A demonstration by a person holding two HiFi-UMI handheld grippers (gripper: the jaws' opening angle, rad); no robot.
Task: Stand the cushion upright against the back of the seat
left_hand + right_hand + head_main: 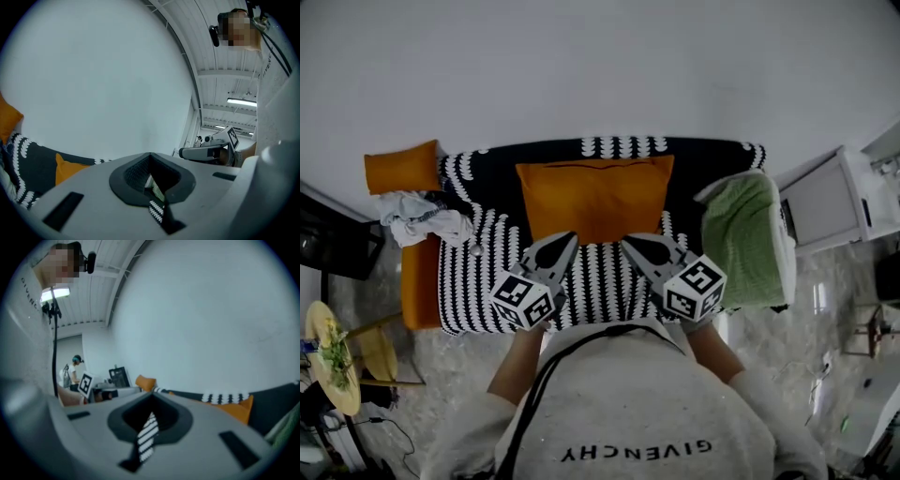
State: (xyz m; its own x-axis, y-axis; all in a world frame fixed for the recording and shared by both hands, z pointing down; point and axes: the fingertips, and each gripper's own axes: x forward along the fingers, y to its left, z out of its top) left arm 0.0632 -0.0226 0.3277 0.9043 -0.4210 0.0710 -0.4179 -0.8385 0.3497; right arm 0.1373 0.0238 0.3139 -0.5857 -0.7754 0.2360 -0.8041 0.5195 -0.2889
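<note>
An orange cushion (595, 192) stands against the back of a sofa draped in a black-and-white striped cover (478, 272). My left gripper (569, 238) and right gripper (628, 242) hover side by side over the seat, tips close to the cushion's lower edge. Both are shut and hold nothing. In the left gripper view only one corner of the cushion (68, 169) shows beyond the shut left gripper (152, 180). The right gripper view catches the cushion's upper edge (234, 409) past the shut right gripper (150, 420), with striped fabric showing through the slit.
A second orange cushion (401, 167) and a crumpled white cloth (422, 217) lie at the sofa's left end. A green textured cushion (745, 239) leans at its right end. A white cabinet (825, 202) stands to the right, a small yellow side table (333, 361) to the left.
</note>
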